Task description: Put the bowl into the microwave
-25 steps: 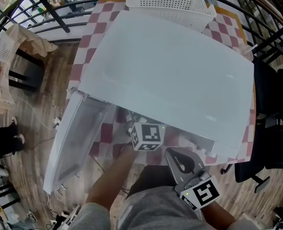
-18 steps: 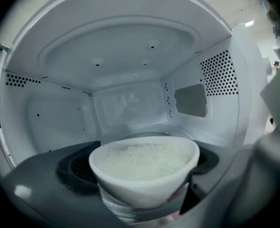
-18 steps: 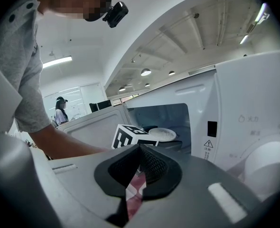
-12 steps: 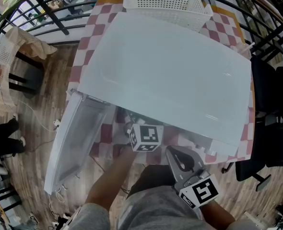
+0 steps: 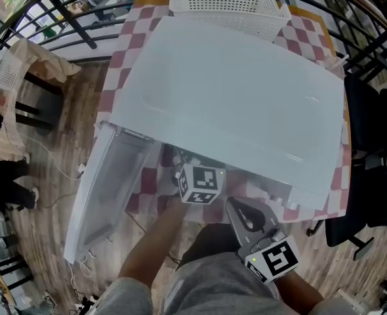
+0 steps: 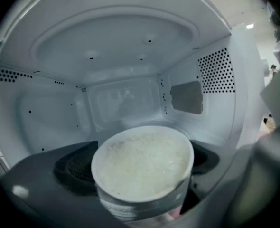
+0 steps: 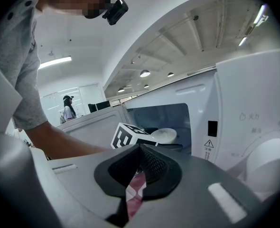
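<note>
Left gripper view: my left gripper (image 6: 138,194) holds the bowl (image 6: 144,161) mid-frame inside the microwave (image 6: 126,103); my right gripper (image 7: 140,169) is pinched closed.

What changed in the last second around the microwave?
Nothing has clearly moved, and nothing was taken hold of or let go. The left gripper keeps its jaws closed on the bowl, held inside the microwave cavity. The right gripper stays low in front, jaws together and empty. The door stays open.
</note>
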Motion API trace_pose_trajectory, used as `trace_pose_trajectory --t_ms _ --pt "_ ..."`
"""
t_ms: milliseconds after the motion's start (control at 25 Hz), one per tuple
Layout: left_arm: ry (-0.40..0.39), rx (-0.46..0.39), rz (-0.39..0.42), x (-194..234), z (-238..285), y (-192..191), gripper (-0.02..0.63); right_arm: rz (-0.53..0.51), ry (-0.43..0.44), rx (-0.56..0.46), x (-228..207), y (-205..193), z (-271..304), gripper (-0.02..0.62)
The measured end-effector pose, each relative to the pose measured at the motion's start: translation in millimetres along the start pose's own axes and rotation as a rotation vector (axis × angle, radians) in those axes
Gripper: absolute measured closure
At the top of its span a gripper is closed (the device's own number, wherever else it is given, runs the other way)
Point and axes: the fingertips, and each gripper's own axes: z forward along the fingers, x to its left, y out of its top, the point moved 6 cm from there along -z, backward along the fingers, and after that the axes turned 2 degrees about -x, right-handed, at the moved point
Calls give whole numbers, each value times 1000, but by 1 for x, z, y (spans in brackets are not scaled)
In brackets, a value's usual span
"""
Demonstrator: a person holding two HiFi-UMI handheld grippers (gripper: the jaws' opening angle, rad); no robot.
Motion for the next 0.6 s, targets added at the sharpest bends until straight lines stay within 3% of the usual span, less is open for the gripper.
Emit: trace_pose_trajectory --t_ms 600 --pt "-57 -22 -116 0 -35 -4 55 -37 -17 -27 5 6 -14 600"
